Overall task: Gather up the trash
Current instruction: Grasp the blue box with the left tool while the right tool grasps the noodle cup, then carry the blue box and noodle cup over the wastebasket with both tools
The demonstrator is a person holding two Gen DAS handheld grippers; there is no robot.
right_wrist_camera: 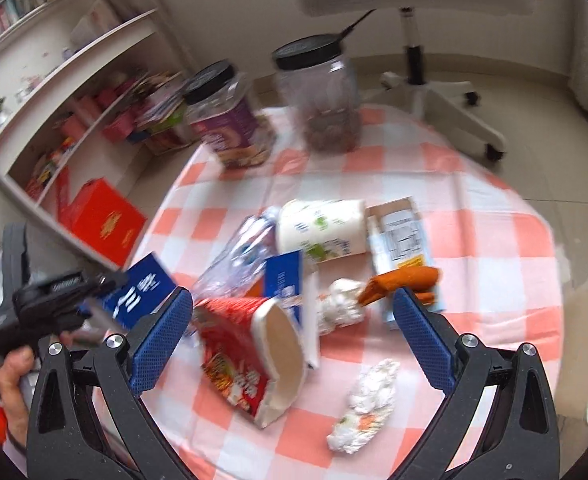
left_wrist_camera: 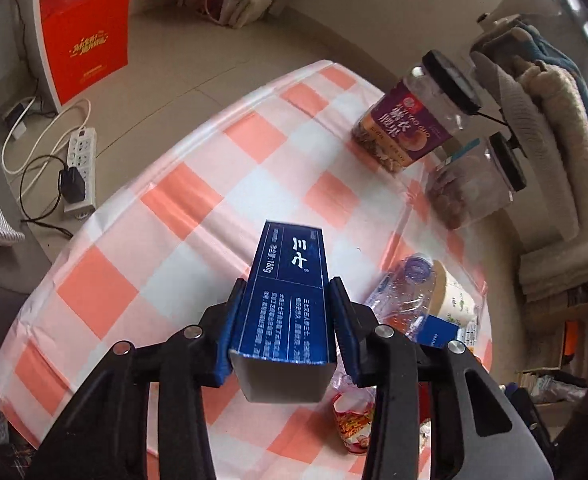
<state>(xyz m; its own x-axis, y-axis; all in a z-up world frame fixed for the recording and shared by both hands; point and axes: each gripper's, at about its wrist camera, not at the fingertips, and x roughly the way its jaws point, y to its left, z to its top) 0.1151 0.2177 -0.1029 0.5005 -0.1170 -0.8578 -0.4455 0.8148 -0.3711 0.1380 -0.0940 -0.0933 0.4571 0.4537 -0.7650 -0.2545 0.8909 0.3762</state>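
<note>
My left gripper point(left_wrist_camera: 286, 300) is shut on a long dark blue carton point(left_wrist_camera: 290, 280), which hangs over the checked tablecloth point(left_wrist_camera: 198, 208). The right wrist view shows that carton point(right_wrist_camera: 142, 292) at the left, held by the other gripper with a hand point(right_wrist_camera: 14, 376) below it. My right gripper point(right_wrist_camera: 294, 312) stands open above a pile of trash. Between its blue pads lies a red noodle cup point(right_wrist_camera: 246, 352) on its side. Around it are a crushed clear bottle point(right_wrist_camera: 238, 252), a white cup point(right_wrist_camera: 321, 228), a flat blue box point(right_wrist_camera: 284, 278), crumpled paper point(right_wrist_camera: 339, 306), an orange wrapper point(right_wrist_camera: 401, 278) and another paper wad point(right_wrist_camera: 367, 404).
Two black-lidded jars, one purple-labelled point(right_wrist_camera: 230, 124) and one clear point(right_wrist_camera: 325, 96), stand at the table's far edge. Beyond them is a white office chair point(right_wrist_camera: 417, 40). A bookshelf point(right_wrist_camera: 54, 100) and a red box point(right_wrist_camera: 102, 220) are at the left. A power strip point(left_wrist_camera: 80, 168) lies on the floor.
</note>
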